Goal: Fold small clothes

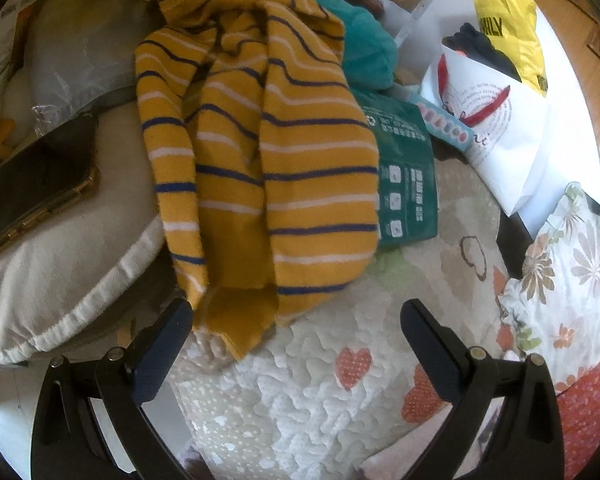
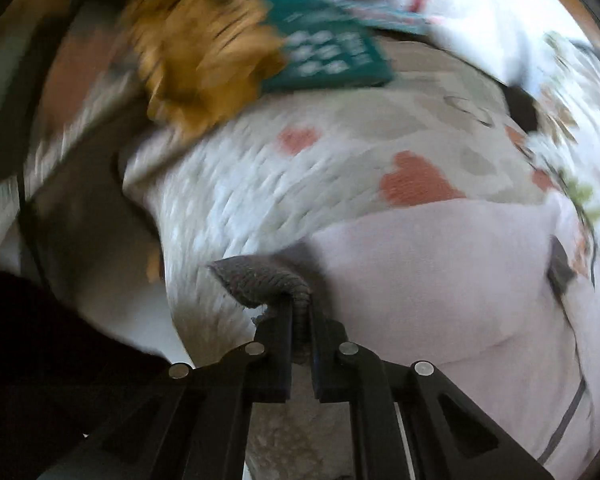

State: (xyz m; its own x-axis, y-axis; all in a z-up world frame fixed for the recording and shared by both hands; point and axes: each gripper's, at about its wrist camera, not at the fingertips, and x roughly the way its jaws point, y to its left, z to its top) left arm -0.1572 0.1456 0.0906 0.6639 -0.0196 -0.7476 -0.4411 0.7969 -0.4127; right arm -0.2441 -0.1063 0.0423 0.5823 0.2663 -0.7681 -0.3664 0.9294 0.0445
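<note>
A mustard-yellow striped garment [image 1: 260,152] lies crumpled on the quilted heart-print bed cover [image 1: 320,380], just beyond my left gripper [image 1: 296,316], which is open and empty with its left fingertip close to the garment's hem. In the blurred right wrist view my right gripper [image 2: 300,312] is shut on the grey ribbed cuff [image 2: 260,280] of a pale pink garment [image 2: 440,288] that lies on the cover. The yellow garment [image 2: 204,48] shows at the far upper left there.
A beige cushion [image 1: 60,272] with a dark phone [image 1: 36,176] on it lies left. A teal cloth [image 1: 360,40], a green packet [image 1: 404,168], a white paper bag [image 1: 496,128] and a yellow bag [image 1: 508,28] lie beyond. A floral pillow [image 1: 568,264] is at right.
</note>
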